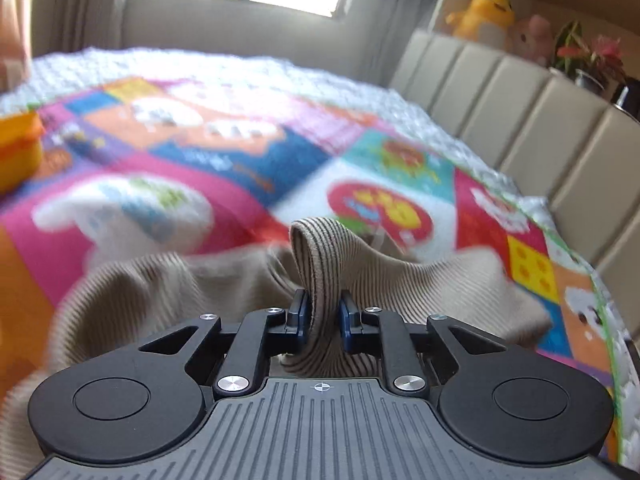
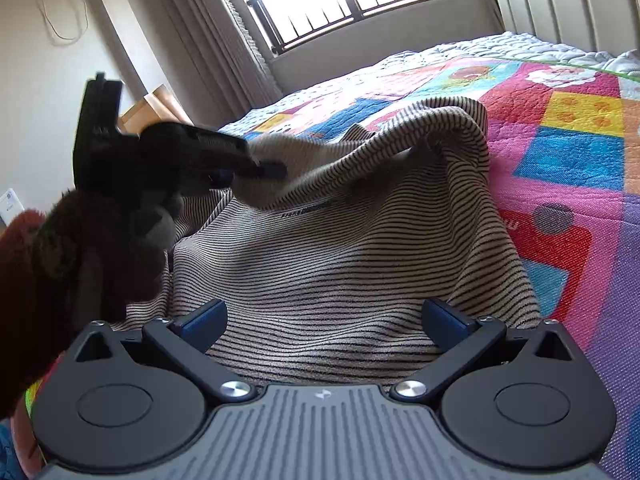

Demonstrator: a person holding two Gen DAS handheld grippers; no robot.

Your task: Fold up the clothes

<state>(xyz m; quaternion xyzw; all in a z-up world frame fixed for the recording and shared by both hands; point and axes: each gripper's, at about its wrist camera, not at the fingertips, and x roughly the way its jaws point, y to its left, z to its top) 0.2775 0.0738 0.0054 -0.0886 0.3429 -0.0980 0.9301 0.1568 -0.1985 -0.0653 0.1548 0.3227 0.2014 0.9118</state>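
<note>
A beige garment with thin dark stripes [image 2: 320, 264] lies rumpled on a colourful quilt [image 2: 568, 152]. My left gripper [image 1: 324, 316] is shut on a fold of this striped garment [image 1: 320, 264] and holds it lifted above the bed. In the right wrist view the left gripper [image 2: 276, 170] shows at the upper left, pinching the garment's raised edge. My right gripper [image 2: 324, 320] is open and empty, its blue-padded fingers [image 2: 204, 320] hovering just above the near part of the garment.
The patchwork quilt [image 1: 224, 160] covers a bed with a padded beige headboard [image 1: 520, 120]. A yellow-orange box [image 1: 18, 148] sits on the bed at the left. Plush toys [image 1: 486, 12] and plants stand behind the headboard. A barred window [image 2: 340, 0] and curtains lie beyond the bed.
</note>
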